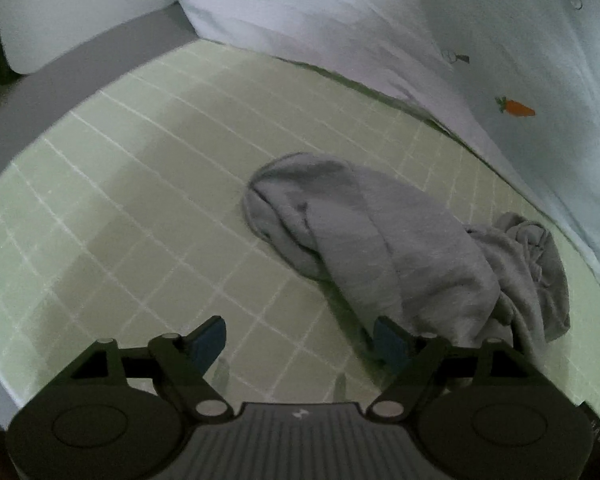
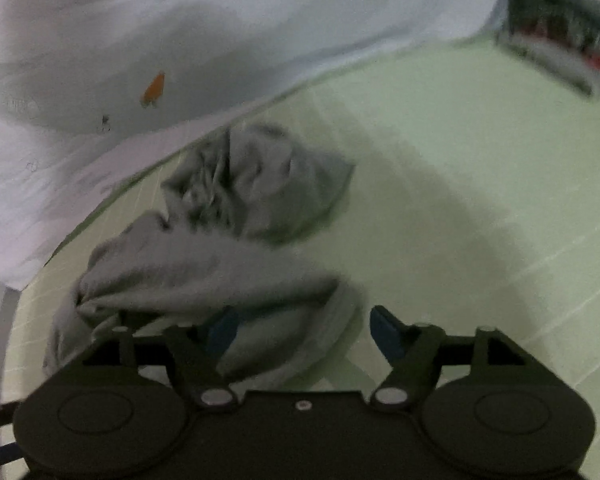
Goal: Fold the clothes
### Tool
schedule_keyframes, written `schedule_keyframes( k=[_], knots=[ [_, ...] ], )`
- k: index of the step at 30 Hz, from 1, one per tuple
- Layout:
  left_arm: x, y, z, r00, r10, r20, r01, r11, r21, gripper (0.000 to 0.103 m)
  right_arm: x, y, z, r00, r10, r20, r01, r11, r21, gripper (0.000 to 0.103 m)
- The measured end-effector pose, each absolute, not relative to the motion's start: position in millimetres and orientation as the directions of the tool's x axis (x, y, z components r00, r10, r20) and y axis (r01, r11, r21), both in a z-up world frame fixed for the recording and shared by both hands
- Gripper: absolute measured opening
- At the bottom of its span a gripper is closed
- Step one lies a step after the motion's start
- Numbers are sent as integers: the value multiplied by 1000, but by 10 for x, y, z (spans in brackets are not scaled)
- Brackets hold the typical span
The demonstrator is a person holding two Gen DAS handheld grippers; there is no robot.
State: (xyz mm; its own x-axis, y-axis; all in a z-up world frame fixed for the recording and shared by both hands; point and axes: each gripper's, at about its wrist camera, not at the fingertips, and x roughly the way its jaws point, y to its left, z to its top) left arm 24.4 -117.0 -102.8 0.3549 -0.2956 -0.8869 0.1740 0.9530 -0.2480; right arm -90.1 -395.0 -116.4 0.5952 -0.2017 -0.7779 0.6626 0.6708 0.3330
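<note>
In the left wrist view, a crumpled grey fabric garment (image 1: 400,248) is seen right of centre on the pale green checked sheet (image 1: 140,184), its lower edge just behind the right pad of the left gripper (image 1: 300,340), whose jaws are spread and empty. In the blurred right wrist view, the garment (image 2: 220,256) is draped behind the left pad of the right gripper (image 2: 304,332), angled downward, spread apart, with nothing pinched. A white quilt with carrot prints (image 2: 140,60) is cut off at the upper left.

A pale green checked bedsheet (image 1: 140,184) under dim light, a white carrot-print duvet (image 1: 500,60) bunched along its edge
</note>
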Motion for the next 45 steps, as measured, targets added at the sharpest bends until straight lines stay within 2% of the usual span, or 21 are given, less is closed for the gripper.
schedule_keyframes(
  k=[7, 11, 12, 14, 16, 17, 20, 22, 25, 28, 29, 30, 31, 32, 34, 36, 38, 42, 45],
  knots=[
    [174, -1365, -1086, 322, -283, -903, 254, 945, -206, 81, -761, -3886, -1389, 552, -7, -834, 669, 601, 437, 78],
    [179, -1311, -1130, 307, -264, -914, 247, 950, -192, 81, -700, -3793, -1457, 583, 88, -808, 628, 582, 517, 76],
    [182, -1301, -1135, 307, -260, -916, 242, 952, -189, 81, -681, -3770, -1473, 596, 101, -797, 610, 588, 531, 71],
    [188, -1280, -1143, 307, -251, -918, 233, 955, -183, 81, -655, -3733, -1497, 605, 124, -786, 580, 608, 542, 18],
    [184, -1257, -1129, 314, -244, -917, 229, 957, -176, 81, -667, -3705, -1456, 580, 89, -810, 561, 676, 477, 4],
    [184, -1254, -1121, 319, -241, -917, 226, 959, -173, 81, -677, -3693, -1427, 568, 64, -821, 550, 712, 436, 3],
    [190, -1225, -1106, 333, -232, -914, 220, 962, -164, 81, -790, -3690, -1184, 556, -138, -820, 488, 853, 188, 2],
    [203, -1214, -1118, 335, -226, -914, 213, 964, -161, 82, -884, -3770, -1021, 563, -281, -777, 460, 888, 12, 2],
    [218, -1208, -1141, 335, -222, -916, 205, 966, -159, 81, -1020, -4036, -870, 537, -489, -687, 501, 840, -207, 2],
    [226, -1209, -1170, 332, -221, -917, 205, 966, -159, 81, -1089, -4205, -830, 475, -680, -559, 542, 726, -423, 6],
    [228, -1215, -1177, 328, -224, -918, 208, 965, -162, 81, -1110, -4259, -821, 455, -723, -520, 554, 687, -471, 10],
    [233, -1231, -1187, 323, -229, -918, 210, 963, -166, 81, -1135, -4315, -813, 453, -719, -528, 566, 689, -452, 10],
    [237, -1249, -1194, 318, -235, -919, 213, 962, -173, 81, -1174, -4373, -802, 461, -692, -555, 585, 708, -396, 19],
    [240, -1267, -1202, 313, -241, -919, 216, 960, -179, 81, -1212, -4401, -801, 468, -664, -582, 605, 722, -336, 37],
    [242, -1343, -1206, 305, -257, -917, 237, 953, -188, 81, -1274, -4440, -827, 489, -600, -633, 642, 739, -205, 59],
    [239, -1427, -1207, 298, -272, -915, 264, 945, -195, 82, -1319, -4437, -916, 502, -515, -695, 673, 737, -60, 64],
    [206, -1516, -1210, 287, -285, -914, 294, 935, -199, 82, -1355, -4445, -1065, 486, -432, -759, 723, 688, 72, 80],
    [146, -1643, -1233, 265, -294, -918, 340, 920, -196, 82, -1430, -4453, -1389, 468, -259, -845, 790, 551, 269, 80],
    [99, -1677, -1265, 256, -284, -924, 352, 918, -185, 82, -1382, -4381, -1463, 484, -243, -841, 778, 559, 286, 85]
  ],
)
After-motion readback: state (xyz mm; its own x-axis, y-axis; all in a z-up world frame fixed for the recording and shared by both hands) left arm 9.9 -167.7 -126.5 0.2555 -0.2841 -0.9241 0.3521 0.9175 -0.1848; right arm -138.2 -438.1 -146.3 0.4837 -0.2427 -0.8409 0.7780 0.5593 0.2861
